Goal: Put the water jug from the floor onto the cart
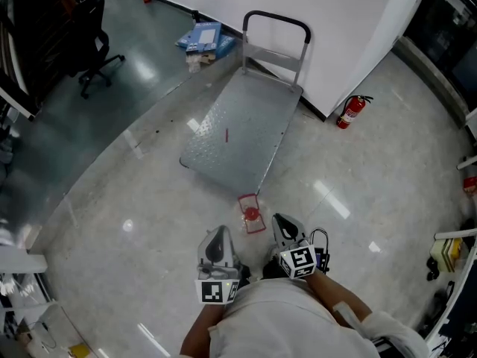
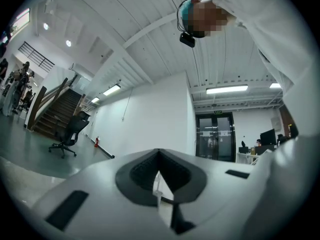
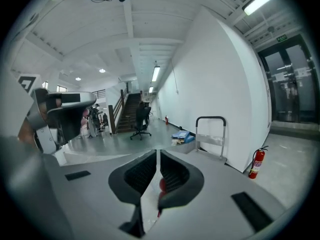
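Left claw [image 1: 220,233] and right claw [image 1: 282,221] are both pinched together on nothing, so I judge the lift not yet started. The cart [image 1: 238,129] stands bare, and the water jug [image 1: 252,215] sits on the floor just beside its near end. Held close to the person, the left claw points level and the right claw tips slightly downward.

i can read no text from here. the green sign [image 2: 218,112] over the glass doors [image 2: 215,136] is too small to make out. the cubes on my left gripper [image 1: 220,231] and right gripper [image 1: 280,218] show only black-and-white square markers.
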Available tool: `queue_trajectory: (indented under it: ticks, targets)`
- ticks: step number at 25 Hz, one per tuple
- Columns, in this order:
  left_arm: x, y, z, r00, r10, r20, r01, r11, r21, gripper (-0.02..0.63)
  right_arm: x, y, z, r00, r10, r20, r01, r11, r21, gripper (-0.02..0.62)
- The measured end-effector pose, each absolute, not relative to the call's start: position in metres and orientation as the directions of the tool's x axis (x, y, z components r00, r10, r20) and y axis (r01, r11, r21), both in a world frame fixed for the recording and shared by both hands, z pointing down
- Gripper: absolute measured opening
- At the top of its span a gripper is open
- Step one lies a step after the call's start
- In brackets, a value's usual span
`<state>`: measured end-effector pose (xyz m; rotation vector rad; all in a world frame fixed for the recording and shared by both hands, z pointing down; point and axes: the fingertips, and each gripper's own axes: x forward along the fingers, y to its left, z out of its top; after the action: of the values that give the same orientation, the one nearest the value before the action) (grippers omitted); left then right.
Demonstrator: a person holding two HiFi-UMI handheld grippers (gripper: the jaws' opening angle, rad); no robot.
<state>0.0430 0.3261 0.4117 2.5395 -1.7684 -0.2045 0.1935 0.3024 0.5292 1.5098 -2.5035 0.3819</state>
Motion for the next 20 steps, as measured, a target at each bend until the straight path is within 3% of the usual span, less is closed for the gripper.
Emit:
queue_trajectory:
  ticks: [4,8,11,15,20]
  targets:
    - [0.033,0.320,0.407,0.322,-0.942,-0.090,-0.937,-0.331,0.107,0.003,0.180,0.278,0.565,-0.465,-0.792,0.396,-0.879,0.466,-0.100,0.020]
    - [0.020,0.308,0.409,0.310,-0.946,-0.090,-0.942,-0.319,0.107,0.003,0.157,0.247,0.618,-0.482,-0.706,0.519,-0.860,0.496,-0.123,0.114]
    - [0.013,0.298,0.423,0.296,-0.953,-0.067,-0.947,-0.302,0.114,0.003,0.141,0.240,0.691,-0.476,-0.576,0.665,-0.845,0.510,-0.163,0.154]
    - [0.005,0.284,0.453,0.299,-0.954,-0.026,-0.944,-0.299,0.143,0.003,0.126,0.253,0.823,-0.416,-0.304,0.857,-0.835,0.501,-0.227,0.218]
    - [-0.007,0.283,0.488,0.317,-0.947,0.049,-0.933,-0.302,0.194,0.003,0.128,0.257,0.928,-0.304,-0.172,0.937,-0.864,0.464,-0.195,0.267]
